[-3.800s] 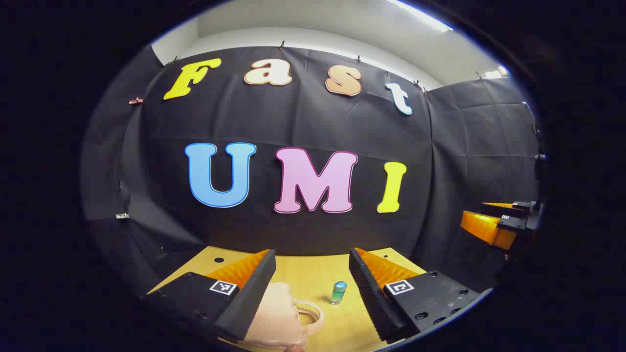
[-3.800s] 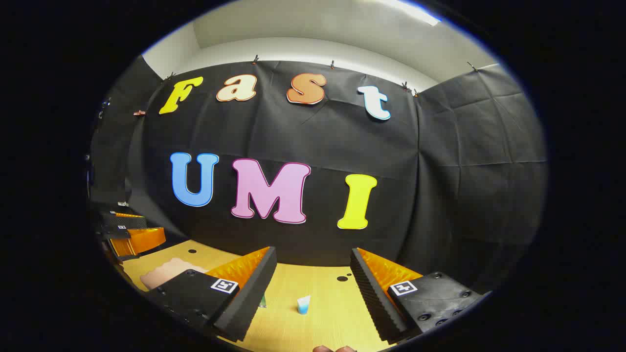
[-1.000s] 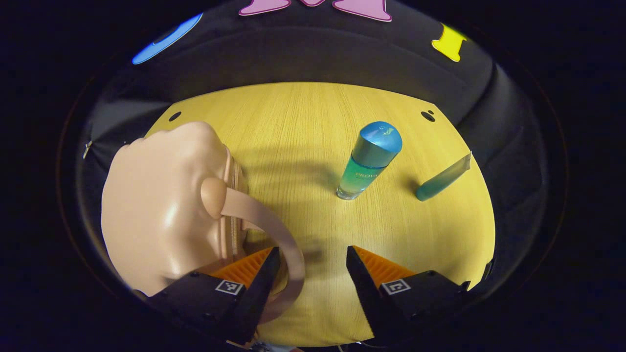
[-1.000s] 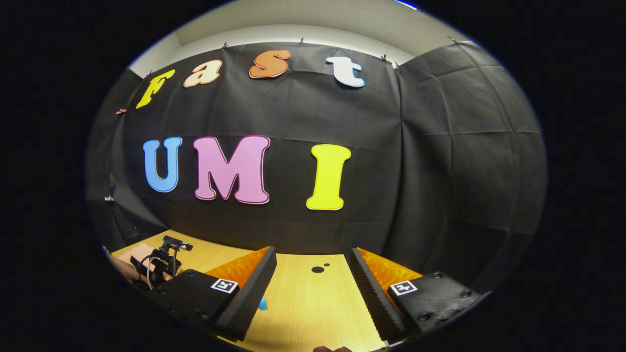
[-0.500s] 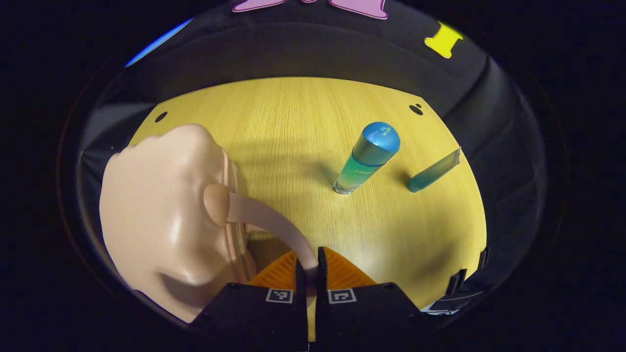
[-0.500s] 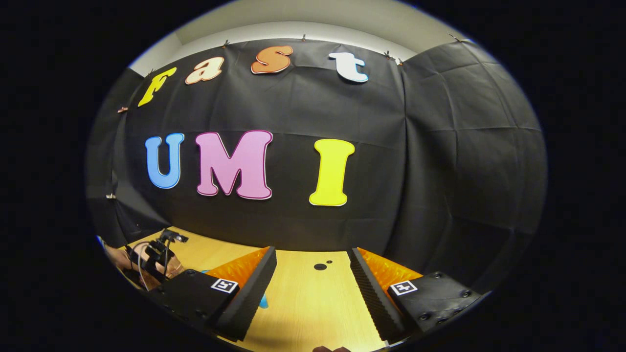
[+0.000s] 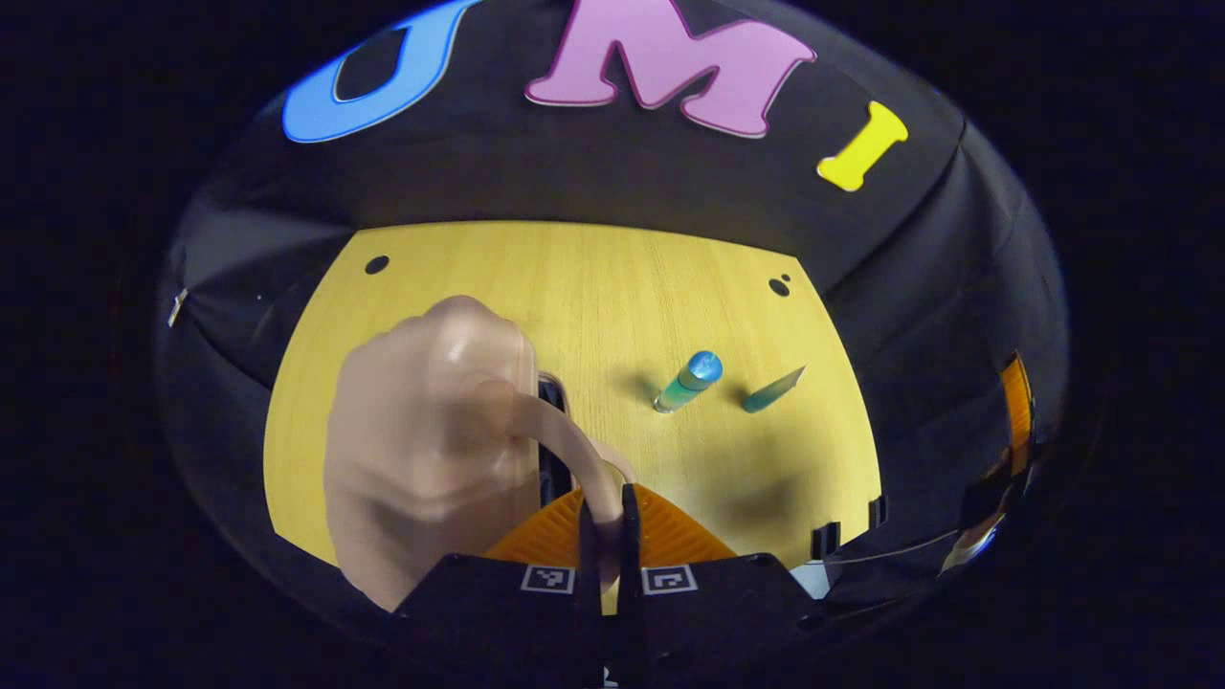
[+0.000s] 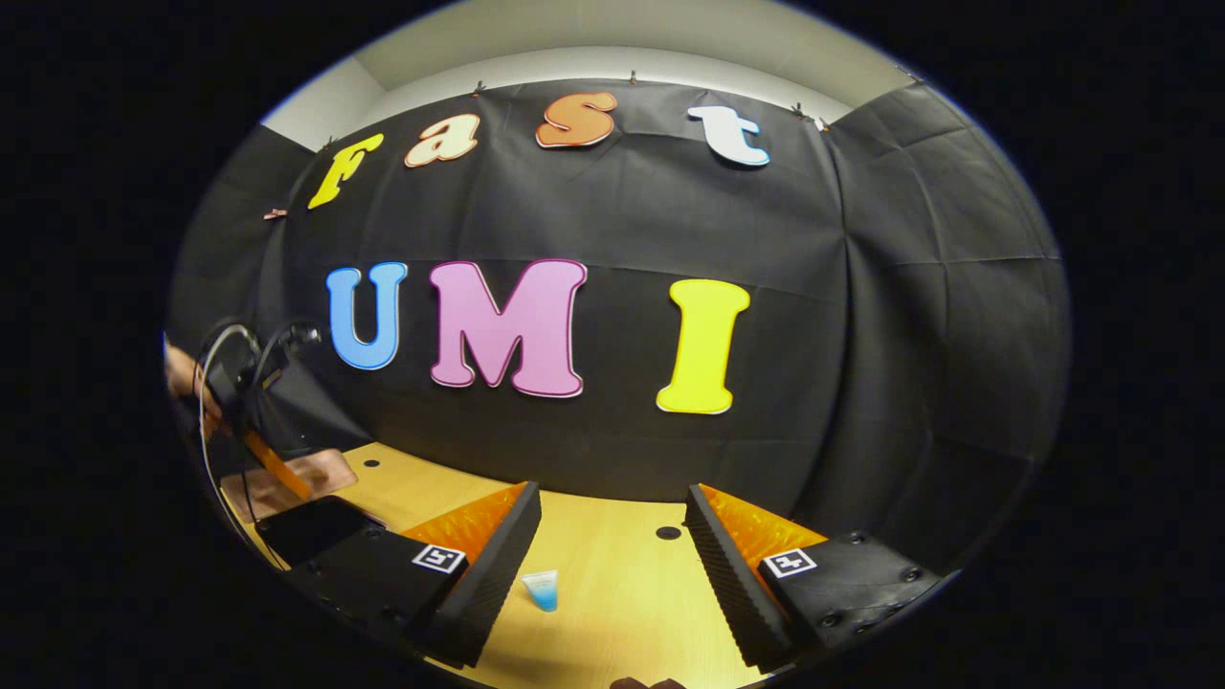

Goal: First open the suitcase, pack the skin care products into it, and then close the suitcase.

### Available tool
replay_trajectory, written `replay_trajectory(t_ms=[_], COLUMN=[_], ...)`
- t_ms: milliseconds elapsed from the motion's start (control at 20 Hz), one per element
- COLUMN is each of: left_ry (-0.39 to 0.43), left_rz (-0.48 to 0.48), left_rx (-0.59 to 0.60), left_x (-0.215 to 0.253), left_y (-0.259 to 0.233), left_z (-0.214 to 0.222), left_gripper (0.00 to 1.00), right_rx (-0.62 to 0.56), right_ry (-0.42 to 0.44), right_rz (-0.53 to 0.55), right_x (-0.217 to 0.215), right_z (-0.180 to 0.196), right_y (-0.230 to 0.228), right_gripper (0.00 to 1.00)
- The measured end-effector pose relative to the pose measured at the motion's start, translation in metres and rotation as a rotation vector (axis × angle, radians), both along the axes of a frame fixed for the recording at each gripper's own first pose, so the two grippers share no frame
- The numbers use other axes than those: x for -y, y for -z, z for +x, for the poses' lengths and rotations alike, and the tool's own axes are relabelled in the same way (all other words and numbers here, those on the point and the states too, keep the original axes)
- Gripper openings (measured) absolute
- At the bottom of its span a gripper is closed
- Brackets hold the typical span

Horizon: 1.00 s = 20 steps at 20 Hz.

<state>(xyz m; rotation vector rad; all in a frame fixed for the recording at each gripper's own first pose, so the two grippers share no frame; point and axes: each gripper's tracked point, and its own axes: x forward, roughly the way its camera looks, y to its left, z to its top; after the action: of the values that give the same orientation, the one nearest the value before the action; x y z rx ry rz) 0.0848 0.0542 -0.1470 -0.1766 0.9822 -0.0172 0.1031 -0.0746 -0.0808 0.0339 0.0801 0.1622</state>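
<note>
The left gripper [image 7: 605,507] pinches the handle [image 7: 560,440] of the case [image 7: 431,450], whose lid stands lifted at the table's [image 7: 612,287] left (dark gap at the seam), while the right gripper [image 8: 612,545], spread and idle, faces the tube [image 8: 542,588] just ahead.

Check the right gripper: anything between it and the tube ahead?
Nothing visible. The right gripper is open, and the tube stands on bare table just ahead, nearer its left finger.
</note>
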Motion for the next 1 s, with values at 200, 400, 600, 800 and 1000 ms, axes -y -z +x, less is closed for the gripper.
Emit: replay_trajectory(t_ms=[200,400,600,800,1000], left_ry=[-0.097,-0.144,-0.209,-0.244,-0.262], left_rz=[-0.02,0.091,0.164,0.144,0.143], left_rx=[0.096,0.158,0.112,0.028,-0.071], left_x=[-0.094,-0.247,-0.391,-0.486,-0.515], left_y=[-0.062,-0.083,-0.034,0.055,0.147], left_z=[-0.022,-0.042,-0.052,-0.058,-0.049], left_gripper=[0.11,0.1,0.09,0.13,0.1], right_rx=[-0.005,0.0,-0.025,-0.046,-0.101], right_ry=[-0.021,0.023,0.062,0.118,0.145], right_rz=[-0.011,-0.009,0.022,-0.037,-0.043], right_x=[-0.037,-0.092,-0.146,-0.176,-0.201], right_z=[0.008,0.01,0.009,0.007,0.005], right_y=[-0.007,-0.018,-0.024,-0.025,-0.021], right_gripper=[0.96,0.96,0.96,0.97,0.96])
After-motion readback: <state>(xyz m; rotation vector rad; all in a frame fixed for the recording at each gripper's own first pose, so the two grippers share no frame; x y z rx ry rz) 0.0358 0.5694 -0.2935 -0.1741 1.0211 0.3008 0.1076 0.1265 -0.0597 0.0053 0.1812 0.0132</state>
